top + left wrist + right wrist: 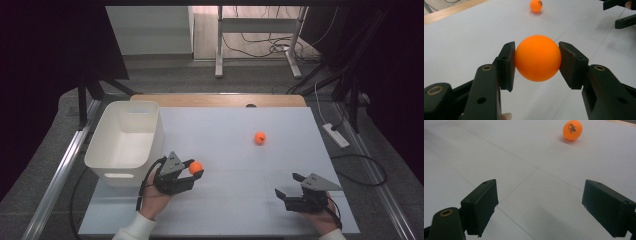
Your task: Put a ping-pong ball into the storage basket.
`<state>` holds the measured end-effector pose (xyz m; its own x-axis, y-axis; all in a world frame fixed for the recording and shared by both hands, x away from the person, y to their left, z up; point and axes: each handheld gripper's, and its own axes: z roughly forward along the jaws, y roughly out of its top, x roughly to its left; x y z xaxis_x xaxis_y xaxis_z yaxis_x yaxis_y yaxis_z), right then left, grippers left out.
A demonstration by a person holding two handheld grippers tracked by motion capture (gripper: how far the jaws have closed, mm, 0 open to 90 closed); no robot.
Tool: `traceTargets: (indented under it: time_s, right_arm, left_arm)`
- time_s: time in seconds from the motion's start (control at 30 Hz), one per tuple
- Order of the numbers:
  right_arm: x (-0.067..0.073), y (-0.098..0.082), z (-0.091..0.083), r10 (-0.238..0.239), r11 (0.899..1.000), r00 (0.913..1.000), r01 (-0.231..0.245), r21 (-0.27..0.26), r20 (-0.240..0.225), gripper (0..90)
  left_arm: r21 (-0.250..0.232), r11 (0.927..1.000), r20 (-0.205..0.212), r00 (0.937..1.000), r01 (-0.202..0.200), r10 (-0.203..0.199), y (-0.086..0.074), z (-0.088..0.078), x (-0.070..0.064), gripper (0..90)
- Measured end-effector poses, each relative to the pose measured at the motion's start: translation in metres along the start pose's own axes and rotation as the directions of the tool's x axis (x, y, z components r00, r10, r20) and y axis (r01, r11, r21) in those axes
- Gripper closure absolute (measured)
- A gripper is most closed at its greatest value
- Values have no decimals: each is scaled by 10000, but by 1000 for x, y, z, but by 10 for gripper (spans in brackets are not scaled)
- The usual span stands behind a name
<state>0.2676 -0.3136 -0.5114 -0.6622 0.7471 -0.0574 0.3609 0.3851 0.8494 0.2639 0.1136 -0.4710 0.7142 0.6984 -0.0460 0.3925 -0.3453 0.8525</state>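
Observation:
My left gripper is shut on an orange ball, just right of the white bin. In the left gripper view the held ball sits squeezed between both pads above the white table. A second orange ball lies loose on the table farther back, also seen as the far ball and with printed lettering as the loose ball. My right gripper stands open near the front right of the table, nothing between its jaws.
The white bin stands at the table's left edge with its inside bare. A wooden strip runs along the table's far edge. Beyond it are a desk frame and cables on the floor. A power strip lies to the right.

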Motion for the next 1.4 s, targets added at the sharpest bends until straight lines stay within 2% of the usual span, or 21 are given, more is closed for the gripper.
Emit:
traceTargets:
  time_s: [0.43,0.73,0.83,1.1,1.4]
  right_arm:
    - [0,0,0,-19,10000,10000,19,14,12,128]
    - [0,0,0,-40,10000,10000,40,14,29,128]
    - [0,0,0,-41,10000,10000,41,16,33,128]
    - [-1,0,1,-20,10000,10000,20,2,7,130]
    - [-1,1,3,71,10000,9999,-70,22,-130,132]
  left_arm:
    - [-635,9980,55,10000,2,1,8,-16,-3,502]
    - [-1010,9949,-39,10000,8,-12,12,-26,-2,502]
    - [-1086,9940,-220,9997,-104,80,14,-30,-3,502]
    - [-1349,9906,-338,9993,-211,166,17,-37,-5,502]
    - [-1899,9817,-256,9995,142,-194,21,-40,-4,502]
